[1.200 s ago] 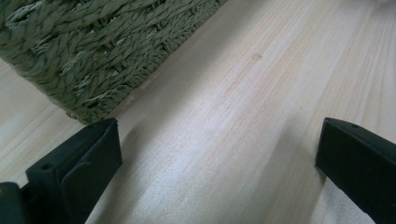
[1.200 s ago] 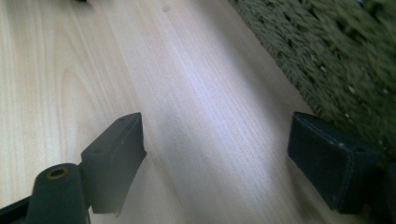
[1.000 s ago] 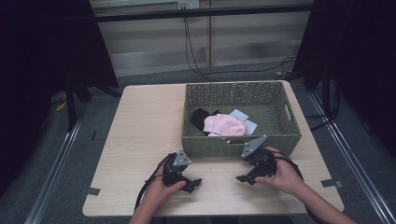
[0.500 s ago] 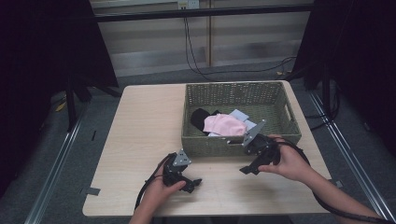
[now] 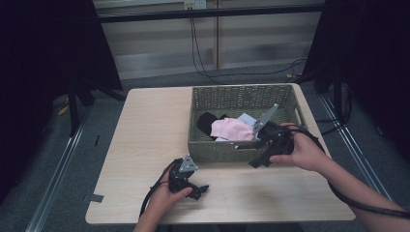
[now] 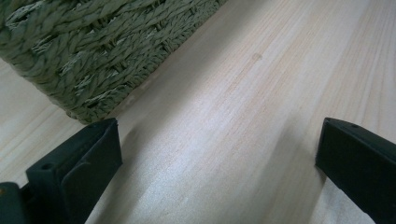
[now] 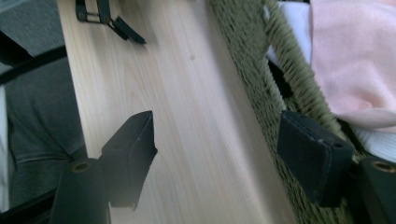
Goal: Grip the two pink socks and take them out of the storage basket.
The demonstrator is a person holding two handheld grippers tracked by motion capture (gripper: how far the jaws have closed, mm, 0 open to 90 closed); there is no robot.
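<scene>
A green woven basket (image 5: 241, 89) stands at the back right of the wooden table (image 5: 145, 135). Inside it lie a pink cloth (image 5: 231, 128), a black cloth (image 5: 207, 123) and a pale cloth (image 5: 246, 118). A hand holds my right gripper (image 5: 249, 155) lifted at the basket's front wall, tilted down and to the left. Its jaws have just been closing a little but stand open, with nothing between them. In the right gripper view (image 7: 224, 149) one jaw hangs over the table and the other over the basket wall (image 7: 261, 84), next to the pink cloth (image 7: 355, 60). My left gripper (image 5: 200, 191) rests open on the table in front of the basket.
In the left gripper view (image 6: 219, 158) bare wood lies between the jaws, and a basket corner (image 6: 93, 56) sits close at the upper left. The table's front edge runs just behind both hands. A black cable (image 5: 358, 203) trails along the right forearm.
The right gripper has risen off the table and moved toward the basket's front wall, tilting as it went. The left gripper has stayed where it was.
</scene>
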